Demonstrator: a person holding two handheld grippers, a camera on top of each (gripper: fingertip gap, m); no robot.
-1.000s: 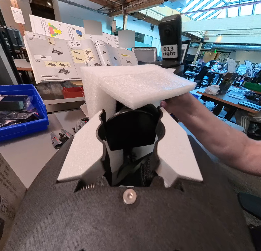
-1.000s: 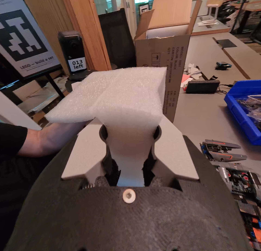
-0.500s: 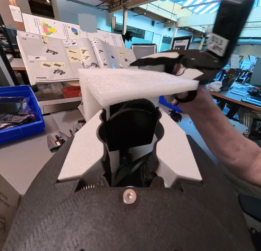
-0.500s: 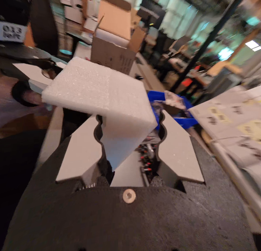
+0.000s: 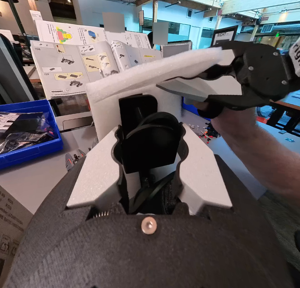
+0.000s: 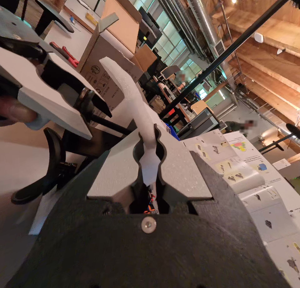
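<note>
My left gripper (image 5: 149,134) is shut on a black clamp-like part (image 5: 149,147) that sits inside a white foam wrap (image 5: 105,111). My right gripper (image 6: 148,139) is shut on the edge of the wrap's top foam flap (image 6: 129,88) and holds it lifted. In the left wrist view the flap (image 5: 154,70) slants up to the right gripper (image 5: 227,69) at the upper right. In the right wrist view the left gripper's fingers (image 6: 48,98) show at the left, with the black part's threaded rod (image 6: 107,123) between them.
A blue bin (image 5: 32,152) of bagged parts stands left on the grey table (image 5: 32,186). An open instruction booklet (image 5: 73,64) stands behind. Loose toy bricks (image 5: 207,132) lie right. An open cardboard box (image 6: 107,56) stands beyond the foam. The person's forearm (image 5: 259,153) crosses at right.
My right gripper let go of the foam's side, rolled over, and shut on the edge of the top flap. The flap has tilted up, baring more of the black part.
</note>
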